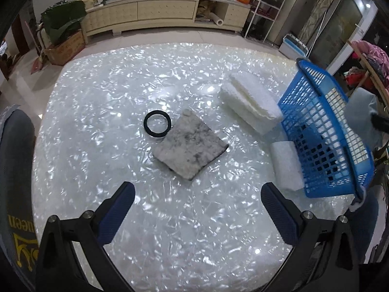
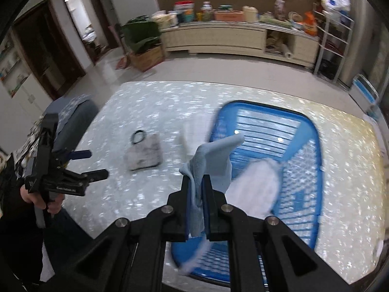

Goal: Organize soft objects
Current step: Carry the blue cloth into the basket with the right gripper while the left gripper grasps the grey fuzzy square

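Cloth, pale blue and soft, is pinched between the pads of the right gripper, whose jaws are closed tight on it. It sticks up past the fingertips and a tail hangs below them. Seen from the right wrist, it hangs above the near part of the blue basket, not resting on anything. In the left wrist view a bit of pale blue cloth shows beyond the basket's far wall.

The basket is a slatted plastic one standing on the table, near its right side. A white soft item appears in the basket under the cloth, blurred, so its shape is unclear.

Just outside the basket's left wall, in the left wrist view, lie two white pads: a thick stack farther off and a smaller roll nearer, both close against the basket.

Toward the table's middle lies a grey mat, flat, with a black ring touching its far left corner.

The left gripper hovers over the table short of the mat, jaws wide, nothing between them. From the right wrist it shows at the left, held by a hand.

The table has a shiny, pearly white top.
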Demonstrator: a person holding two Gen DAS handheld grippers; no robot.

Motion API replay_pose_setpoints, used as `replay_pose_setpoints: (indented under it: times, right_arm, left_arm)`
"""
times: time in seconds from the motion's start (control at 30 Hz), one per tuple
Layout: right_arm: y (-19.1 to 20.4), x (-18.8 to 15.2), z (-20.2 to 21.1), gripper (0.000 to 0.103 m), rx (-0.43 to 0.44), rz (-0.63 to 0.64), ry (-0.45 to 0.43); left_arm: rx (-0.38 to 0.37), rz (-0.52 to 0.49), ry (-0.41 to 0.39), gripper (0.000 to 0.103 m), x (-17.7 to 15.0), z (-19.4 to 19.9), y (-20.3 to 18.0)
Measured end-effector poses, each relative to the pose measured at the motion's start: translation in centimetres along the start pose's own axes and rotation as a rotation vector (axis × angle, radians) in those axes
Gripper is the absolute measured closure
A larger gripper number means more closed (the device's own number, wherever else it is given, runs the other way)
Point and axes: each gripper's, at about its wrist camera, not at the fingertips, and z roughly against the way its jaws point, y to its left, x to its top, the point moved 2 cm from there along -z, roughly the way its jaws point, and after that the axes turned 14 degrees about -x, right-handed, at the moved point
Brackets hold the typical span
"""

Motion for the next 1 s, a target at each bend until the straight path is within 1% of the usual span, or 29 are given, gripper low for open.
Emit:
replay_pose_setpoints:
  times: [0.1, 0.23, 0.3, 0.4, 0.47, 0.6, 0.67, 0.7, 0.8, 0.87, 0.97, 1.0]
  right_arm:
    - [-1.7, -0.1, -1.0, 0.095, -0.029, -0.034, 0.022]
    - [-3.5, -0.3, -1.9, 0.095, -0.056, -0.06, 0.051]
    - [-4.1, -0.5, -2.2, 0.095, -0.067, -0.06, 0.069]
    - [-4.6, -0.8, -3.2, 0.095, -0.08, -0.049, 0.1]
    - [-4.4, -0.8, -3.7, 0.095, -0.086, -0.041, 0.124]
    - [-4.1, -1.2, -5.6, 0.095, -0.09, -0.04, 0.186]
    - [-3.9, -1.4, -6.5, 0.095, -0.094, -0.039, 0.211]
    - [-3.7, -1.7, -7.2, 0.095, -0.097, -0.035, 0.234]
    - [-3.2, -2.3, -8.7, 0.095, -0.077, -0.031, 0.276]
    - [-2.8, -2.6, -9.5, 0.095, -0.067, -0.028, 0.301]
    - [-2.2, -2.7, -10.2, 0.094, -0.061, -0.021, 0.326]
    - [-2.2, -2.9, -10.6, 0.094, -0.06, -0.015, 0.336]
  left_arm:
    - [-0.011, 0.011, 0.03, 0.0, 0.5, -1.5, 0.8]
    - [0.01, -0.003, 0.055, 0.0, 0.8, -3.2, 1.5]
    - [0.006, -0.019, 0.06, 0.0, 1.0, -4.0, 1.5]
    - [0.001, -0.07, 0.066, 0.001, 1.2, -4.9, 1.0]
    - [-0.004, -0.099, 0.071, 0.005, 1.4, -5.5, 0.7]
    - [-0.005, -0.118, 0.096, 0.015, 1.6, -6.9, 0.8]
    - [-0.001, -0.135, 0.107, 0.017, 1.7, -7.4, 0.8]
    - [-0.005, -0.136, 0.11, 0.02, 1.7, -7.6, 0.9]
    - [-0.01, -0.135, 0.123, 0.025, 1.9, -8.5, 1.2]
    - [-0.017, -0.152, 0.122, 0.026, 2.0, -8.9, 1.3]
    - [0.0, -0.178, 0.135, 0.032, 2.3, -9.9, 0.8]
    - [0.009, -0.189, 0.138, 0.032, 2.3, -10.1, 0.7]
